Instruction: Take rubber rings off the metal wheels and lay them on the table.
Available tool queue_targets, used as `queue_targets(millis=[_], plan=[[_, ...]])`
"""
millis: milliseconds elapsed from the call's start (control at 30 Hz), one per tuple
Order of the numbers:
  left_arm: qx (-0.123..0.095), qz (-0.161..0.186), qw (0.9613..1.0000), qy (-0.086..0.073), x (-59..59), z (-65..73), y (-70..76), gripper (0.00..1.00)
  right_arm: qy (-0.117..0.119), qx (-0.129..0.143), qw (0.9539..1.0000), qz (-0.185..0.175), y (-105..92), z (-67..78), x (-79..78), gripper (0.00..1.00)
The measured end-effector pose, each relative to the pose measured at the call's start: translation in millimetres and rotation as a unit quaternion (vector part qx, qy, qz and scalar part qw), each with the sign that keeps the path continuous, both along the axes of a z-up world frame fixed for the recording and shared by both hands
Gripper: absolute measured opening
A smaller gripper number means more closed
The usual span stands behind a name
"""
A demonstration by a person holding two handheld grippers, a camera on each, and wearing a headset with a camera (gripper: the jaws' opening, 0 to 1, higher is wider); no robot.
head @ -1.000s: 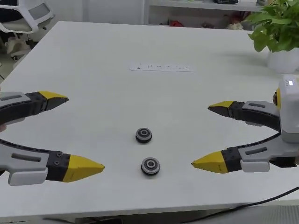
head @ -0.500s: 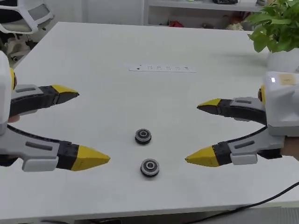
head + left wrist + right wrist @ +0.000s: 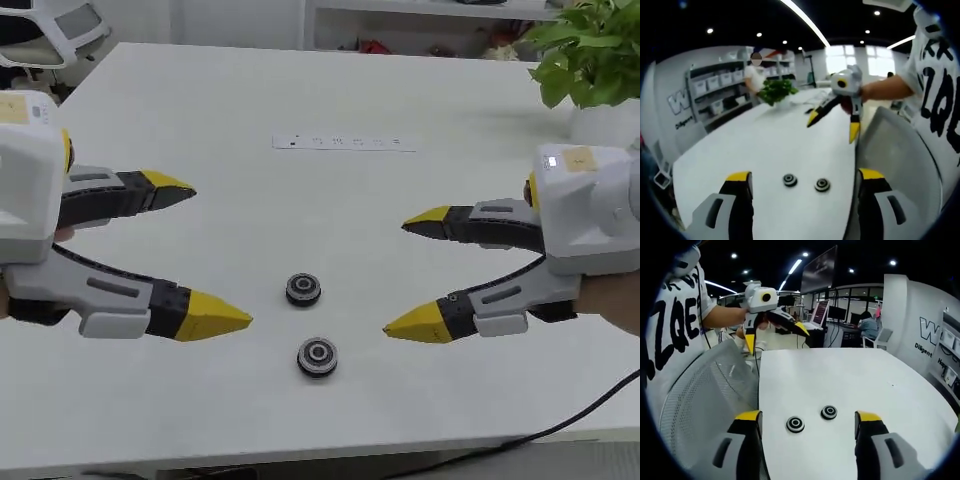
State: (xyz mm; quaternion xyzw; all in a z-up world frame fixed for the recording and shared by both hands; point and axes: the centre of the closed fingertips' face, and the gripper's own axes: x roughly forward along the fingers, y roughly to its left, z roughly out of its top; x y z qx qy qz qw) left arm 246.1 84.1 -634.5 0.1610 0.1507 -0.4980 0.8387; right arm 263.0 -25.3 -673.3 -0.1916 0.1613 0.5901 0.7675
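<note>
**benchrat:** Where are the wheels sitting, and is anything crowding them?

**mk_tinker:** Both lie flat on the white table [image 3: 250, 90], close to its near edge. The far wheel [image 3: 303, 290] and the near wheel [image 3: 317, 357] are just beside each other but not touching. Each is dark round the rim with a shiny centre. They sit on bare tabletop between the two grippers.

**benchrat:** And the grippers?

**mk_tinker:** The left gripper [image 3: 222, 255] hovers to the left of the wheels, its yellow-tipped fingers [image 3: 210, 315] spread wide and holding nothing. The right gripper [image 3: 394, 278] faces it from the other side, also gaping and holding nothing. Neither touches a wheel. In each gripper view the pair of wheels sits low between that gripper's own two fingers.

**benchrat:** Other stuff around?

**mk_tinker:** A flat white strip [image 3: 343, 143] lies further back, well apart from the wheels. A potted plant [image 3: 590, 50] stands at the far right corner. A dark cable [image 3: 560, 425] crosses the near right edge, below the right gripper. There's an office chair [image 3: 50, 30] past the far left corner and shelves behind.
</note>
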Motion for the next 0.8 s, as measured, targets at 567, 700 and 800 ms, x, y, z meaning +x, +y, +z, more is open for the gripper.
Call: queue_targets(millis=[567, 700, 800], plan=[[0.014, -0.031, 0.9992, 0.023, 8.1, -23.2, -15.4, 0.81, 0.023, -0.020, 0.9993, 0.022, 8.1, -26.5, 4.8, 0.65], [0.015, -0.037, 0.9988, 0.029, 11.4, -28.2, -18.6, 0.80, 0.027, -0.025, 0.9988, 0.032, 10.6, -33.5, 4.1, 0.63], [0.015, -0.044, 0.9983, 0.033, 14.6, -32.6, -21.3, 0.78, 0.030, -0.027, 0.9986, 0.035, 12.6, -37.1, 5.3, 0.62]])
